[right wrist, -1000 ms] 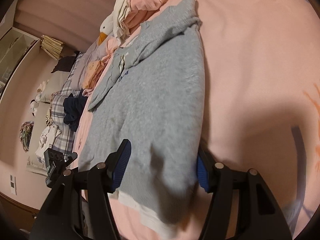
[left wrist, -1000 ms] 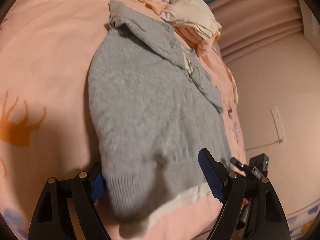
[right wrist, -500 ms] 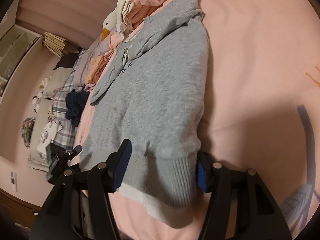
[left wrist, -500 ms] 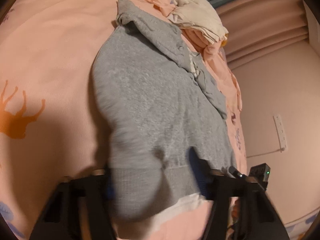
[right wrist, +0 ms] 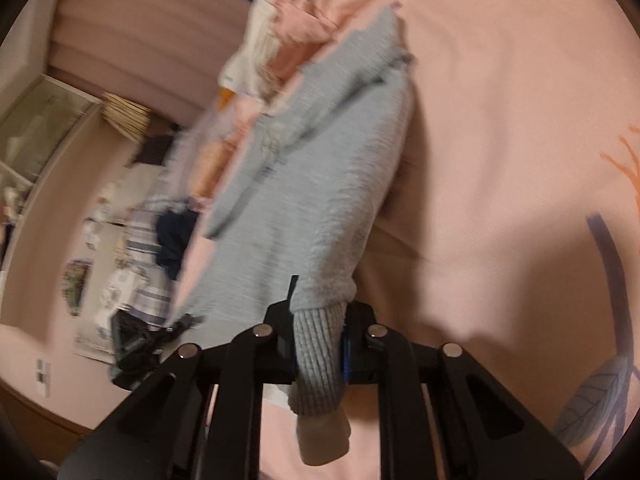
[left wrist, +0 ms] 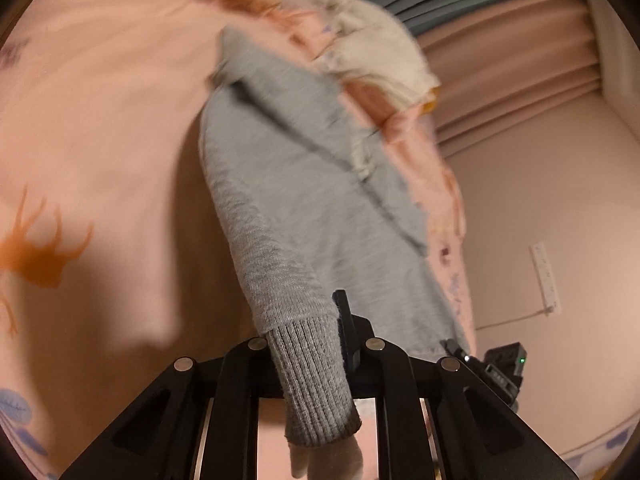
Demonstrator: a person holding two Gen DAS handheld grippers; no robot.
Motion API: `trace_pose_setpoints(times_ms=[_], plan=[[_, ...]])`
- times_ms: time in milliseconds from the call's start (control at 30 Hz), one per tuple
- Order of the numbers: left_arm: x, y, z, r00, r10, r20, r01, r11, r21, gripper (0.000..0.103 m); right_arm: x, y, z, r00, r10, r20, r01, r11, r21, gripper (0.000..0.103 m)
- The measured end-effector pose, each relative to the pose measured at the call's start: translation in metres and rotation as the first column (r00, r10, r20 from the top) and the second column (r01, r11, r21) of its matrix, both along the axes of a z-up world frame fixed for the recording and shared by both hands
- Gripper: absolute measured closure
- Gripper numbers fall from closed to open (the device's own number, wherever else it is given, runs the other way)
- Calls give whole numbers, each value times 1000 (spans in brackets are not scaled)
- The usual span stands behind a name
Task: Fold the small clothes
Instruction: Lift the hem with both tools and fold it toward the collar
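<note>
Pink bed (left wrist: 100, 128) carries the grey sweater (left wrist: 304, 208), which lies lengthwise from 6 o'clock up toward the heap of other clothes (left wrist: 376, 64) at 12 to 1 o'clock; the step in hand looks like the bottom-hem pickup for the first fold. Left tool (left wrist: 310, 356) and right tool (right wrist: 318, 350) have just been closing and are each clenched on the ribbed hem (right wrist: 320, 360), one corner apiece, so next both should lift together and carry the hem toward the collar end at 12 o'clock. No readable writing or label: too blurred.
</note>
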State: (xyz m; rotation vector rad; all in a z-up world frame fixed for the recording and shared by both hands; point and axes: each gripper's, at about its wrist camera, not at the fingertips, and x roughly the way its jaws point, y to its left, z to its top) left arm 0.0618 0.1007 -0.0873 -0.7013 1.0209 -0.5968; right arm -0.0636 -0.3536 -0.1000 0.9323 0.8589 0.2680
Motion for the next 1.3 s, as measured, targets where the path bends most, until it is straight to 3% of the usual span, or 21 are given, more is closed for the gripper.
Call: trace_pose_setpoints(times_ms=[267,667,1067,1300], plan=[[-2,2,38,992,52,111,-52,999,-3,92,-2,6,39,986,-23,166,11,997,71,90],[-22,-1,65,983,-20,184,17,1000,20,93,-22,7,67,974,-2,228,-11,998,58,90],[-66,14,84,984,-64,164,59,998,35,92,-68,15,102,969,119,215,-113,993,-43,90],[-63,14,81,990,-58,130,50,997,58,92,-71,20,108,964,163,209,-151,986,-70,89]])
